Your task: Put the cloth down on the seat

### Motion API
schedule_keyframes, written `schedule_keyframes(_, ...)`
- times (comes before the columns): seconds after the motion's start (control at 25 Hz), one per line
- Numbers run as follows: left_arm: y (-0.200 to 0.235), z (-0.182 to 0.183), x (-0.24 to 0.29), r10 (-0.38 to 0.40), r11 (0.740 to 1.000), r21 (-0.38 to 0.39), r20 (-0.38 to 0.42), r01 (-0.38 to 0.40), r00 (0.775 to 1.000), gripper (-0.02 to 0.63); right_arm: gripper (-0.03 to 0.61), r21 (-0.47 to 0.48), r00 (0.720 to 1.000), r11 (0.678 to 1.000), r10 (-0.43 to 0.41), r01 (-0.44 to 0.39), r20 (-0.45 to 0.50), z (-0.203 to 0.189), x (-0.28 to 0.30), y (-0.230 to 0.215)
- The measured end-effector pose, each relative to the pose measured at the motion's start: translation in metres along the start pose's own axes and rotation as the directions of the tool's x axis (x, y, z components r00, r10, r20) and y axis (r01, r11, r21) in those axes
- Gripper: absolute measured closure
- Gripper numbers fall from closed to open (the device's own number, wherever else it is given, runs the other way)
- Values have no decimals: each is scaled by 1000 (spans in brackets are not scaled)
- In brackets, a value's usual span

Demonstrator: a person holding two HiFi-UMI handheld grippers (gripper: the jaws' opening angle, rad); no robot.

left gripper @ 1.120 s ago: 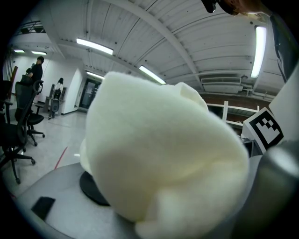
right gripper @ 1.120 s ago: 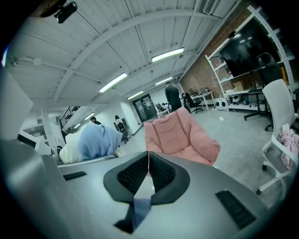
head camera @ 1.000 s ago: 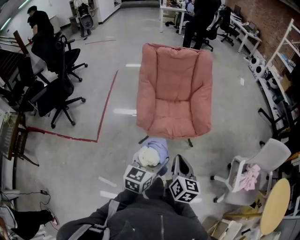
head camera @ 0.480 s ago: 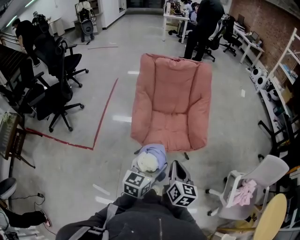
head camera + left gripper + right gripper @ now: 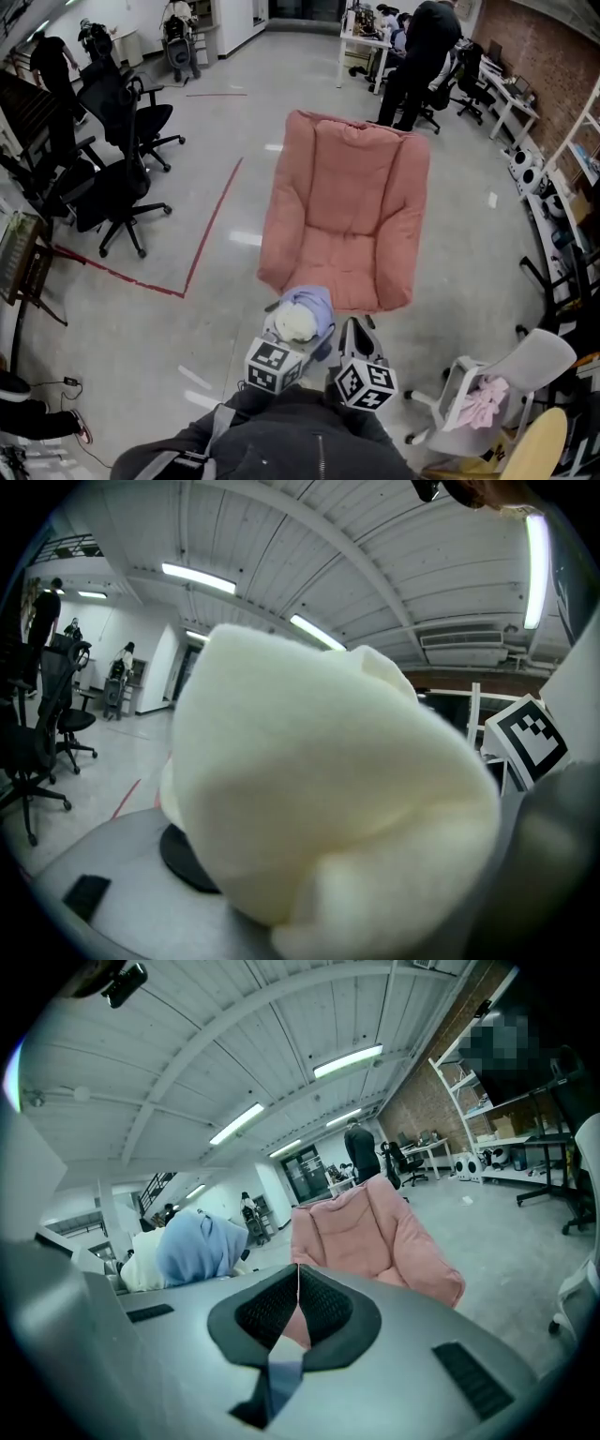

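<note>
Grey open-plan floor (image 5: 187, 319) surrounds the work area. At the left of the head view stand black office chairs (image 5: 112, 187), with a red tape line (image 5: 211, 220) between them and the centre.

The left hand-held gripper (image 5: 295, 334) is closed on the cloth (image 5: 302, 309), a cream and pale blue bundle that fills its own view and hangs just short of the front edge of the pink armchair (image 5: 345, 211). The right hand-held gripper (image 5: 357, 330) is beside it, jaw tips together, with nothing held.

Procedure: carry the bundle past the front edge and over the seat (image 5: 337, 267), lower it until the cushion bears it, then release. Keep it centred between the two padded arms so no part hangs over the front lip.

Clearance: the approach lane ahead looks free. A white swivel chair (image 5: 525, 361) stands at lower right, well apart. A person (image 5: 417, 56) stands behind the backrest, clear of the seat.
</note>
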State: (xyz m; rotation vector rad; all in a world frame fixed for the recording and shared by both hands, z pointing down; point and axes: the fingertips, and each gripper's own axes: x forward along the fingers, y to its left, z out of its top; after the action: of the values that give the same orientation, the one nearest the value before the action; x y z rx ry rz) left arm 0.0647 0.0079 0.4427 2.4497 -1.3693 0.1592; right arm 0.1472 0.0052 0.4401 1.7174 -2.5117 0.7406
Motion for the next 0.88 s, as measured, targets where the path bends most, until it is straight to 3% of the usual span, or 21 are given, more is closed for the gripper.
schedule_keyframes(0.4,-4,-1,7,-4,1000,7,-14,4,1000,218,569,32,999,999,-35,35,10,1,-4,-17)
schedule_keyframes(0.88,-3,7,60,-88,996,12,-49,89,995,218,569,71,993,991,-113,111,33,25,25,-58)
